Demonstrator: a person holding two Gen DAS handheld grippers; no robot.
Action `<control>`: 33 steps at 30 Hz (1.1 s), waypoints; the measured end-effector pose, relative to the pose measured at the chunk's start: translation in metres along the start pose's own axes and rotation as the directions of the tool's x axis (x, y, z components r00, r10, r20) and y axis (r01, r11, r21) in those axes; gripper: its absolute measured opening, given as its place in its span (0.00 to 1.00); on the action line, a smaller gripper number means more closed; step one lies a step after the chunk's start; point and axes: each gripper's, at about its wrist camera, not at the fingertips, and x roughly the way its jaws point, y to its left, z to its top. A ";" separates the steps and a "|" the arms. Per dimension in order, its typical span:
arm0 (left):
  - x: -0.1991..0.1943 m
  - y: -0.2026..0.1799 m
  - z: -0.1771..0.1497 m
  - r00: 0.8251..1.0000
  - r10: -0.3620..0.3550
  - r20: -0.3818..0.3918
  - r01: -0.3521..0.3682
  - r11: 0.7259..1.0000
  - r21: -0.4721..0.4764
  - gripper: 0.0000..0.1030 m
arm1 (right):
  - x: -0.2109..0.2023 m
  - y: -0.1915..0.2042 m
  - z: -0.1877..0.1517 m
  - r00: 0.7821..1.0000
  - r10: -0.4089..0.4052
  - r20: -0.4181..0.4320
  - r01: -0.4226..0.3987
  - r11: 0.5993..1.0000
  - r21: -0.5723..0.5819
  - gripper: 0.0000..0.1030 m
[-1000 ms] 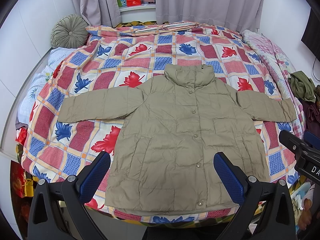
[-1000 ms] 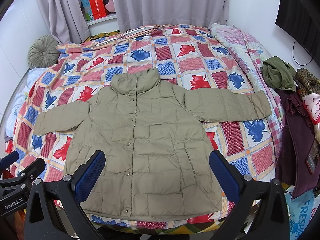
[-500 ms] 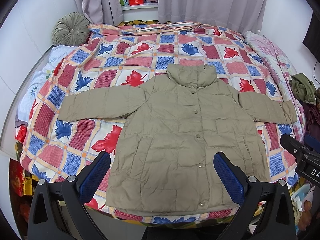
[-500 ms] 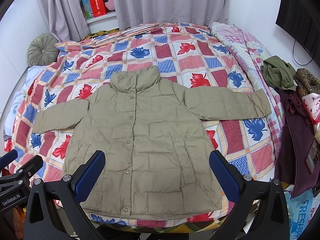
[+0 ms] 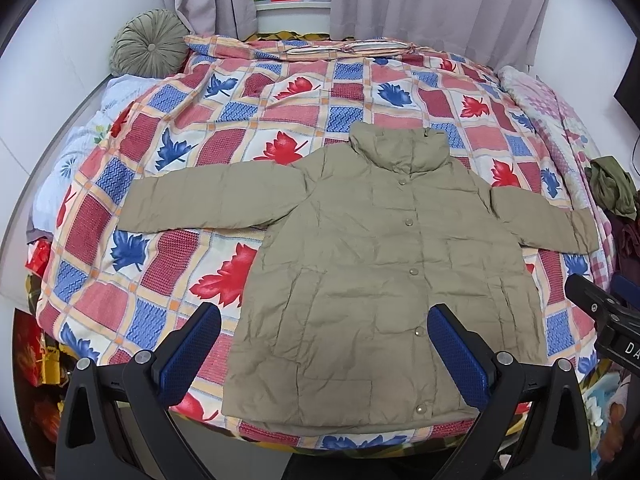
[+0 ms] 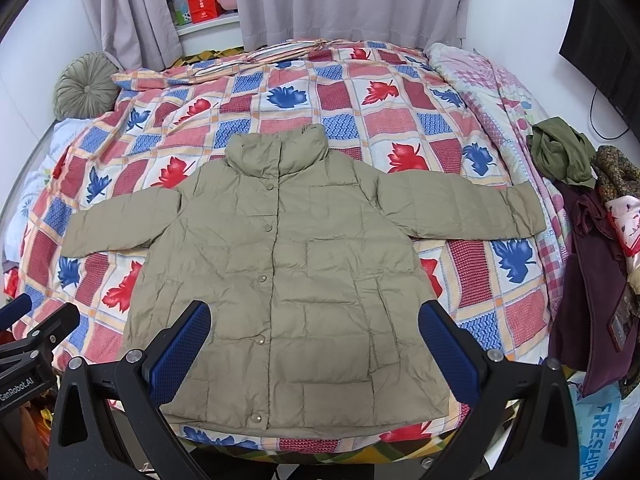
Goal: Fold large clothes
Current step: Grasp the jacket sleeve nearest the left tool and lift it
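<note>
Both our grippers, left [image 5: 324, 354] and right [image 6: 314, 350], hung wide apart, empty, above the jacket [image 6: 296, 264] spread flat on the bed [image 6: 360, 92]; its hem hid behind our fingers [image 5: 456, 356].

Both cameras hang above the foot of the bed, looking down and forward along their own blue-padded fingers toward the grey curtains [image 5: 420, 4] at the head.

The left wrist view sits further left: the khaki quilted button-front jacket [image 5: 372, 280] falls right of its centre, and the right gripper [image 5: 612, 320] pokes in at its right edge.

The right wrist view centres that jacket [image 6: 288, 264] and takes in the heap of dark clothes [image 6: 592, 264] on the right, with the left gripper [image 6: 28, 344] at its left edge.

Both share the jacket, the leaf-patterned patchwork quilt [image 5: 224, 148] and the round green pleated cushion [image 6: 86, 84].
</note>
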 end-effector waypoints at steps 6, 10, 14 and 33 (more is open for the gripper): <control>0.025 0.035 0.003 0.999 -0.023 -0.041 0.021 0.999 -0.035 1.00 | 0.010 0.022 0.002 1.000 0.004 -0.018 -0.004 1.000 -0.014 1.00; 0.056 0.071 0.006 0.995 -0.068 -0.076 0.061 0.994 -0.089 1.00 | 0.029 0.043 0.006 0.998 0.041 -0.045 -0.042 0.999 -0.019 1.00; 0.095 0.114 0.010 0.986 -0.136 -0.091 0.121 0.980 -0.160 1.00 | 0.058 0.075 0.006 0.992 0.074 -0.106 -0.079 0.996 -0.043 1.00; 0.339 0.322 0.059 0.949 -0.297 0.104 0.297 0.738 -0.605 1.00 | 0.210 0.192 -0.020 0.945 0.114 -0.306 -0.191 0.953 -0.233 1.00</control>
